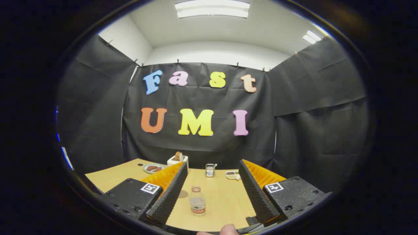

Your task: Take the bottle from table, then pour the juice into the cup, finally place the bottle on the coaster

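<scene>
The tongs (212, 192) are held level and wide open above the surface (225, 199); the bottle (197, 200) is seen upright between them, neck toward 12 o'clock.

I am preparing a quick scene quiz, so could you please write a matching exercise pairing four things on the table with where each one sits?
Things:
1. bottle
2. plate
3. metal holder
4. coaster

Places:
A. far side of the table, in line with the gap of the open gripper
B. between the fingers, upright
C. far side, beyond the left finger
D. beside the left finger, partly hidden by it

Pairs: 1-B, 2-C, 3-A, 4-D
</scene>
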Available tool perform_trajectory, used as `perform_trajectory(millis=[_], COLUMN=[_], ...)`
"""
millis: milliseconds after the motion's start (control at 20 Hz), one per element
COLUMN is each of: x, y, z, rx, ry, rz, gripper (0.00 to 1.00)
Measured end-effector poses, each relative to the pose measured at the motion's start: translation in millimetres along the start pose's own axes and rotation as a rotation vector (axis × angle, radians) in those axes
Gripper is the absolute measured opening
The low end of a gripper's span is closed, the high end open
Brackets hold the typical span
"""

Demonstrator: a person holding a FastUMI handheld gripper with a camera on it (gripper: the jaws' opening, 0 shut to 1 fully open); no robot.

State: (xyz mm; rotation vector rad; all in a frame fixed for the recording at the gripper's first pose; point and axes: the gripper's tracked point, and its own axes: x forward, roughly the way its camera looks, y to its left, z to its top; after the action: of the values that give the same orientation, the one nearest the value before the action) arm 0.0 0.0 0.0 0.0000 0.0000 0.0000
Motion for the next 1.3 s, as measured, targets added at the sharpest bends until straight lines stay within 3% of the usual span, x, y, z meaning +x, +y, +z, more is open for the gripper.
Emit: perform_trajectory(millis=[1300], x=[4], y=[11], z=[-4], rx=[0.004], ry=[0.004], rz=[0.018], gripper=[1.00])
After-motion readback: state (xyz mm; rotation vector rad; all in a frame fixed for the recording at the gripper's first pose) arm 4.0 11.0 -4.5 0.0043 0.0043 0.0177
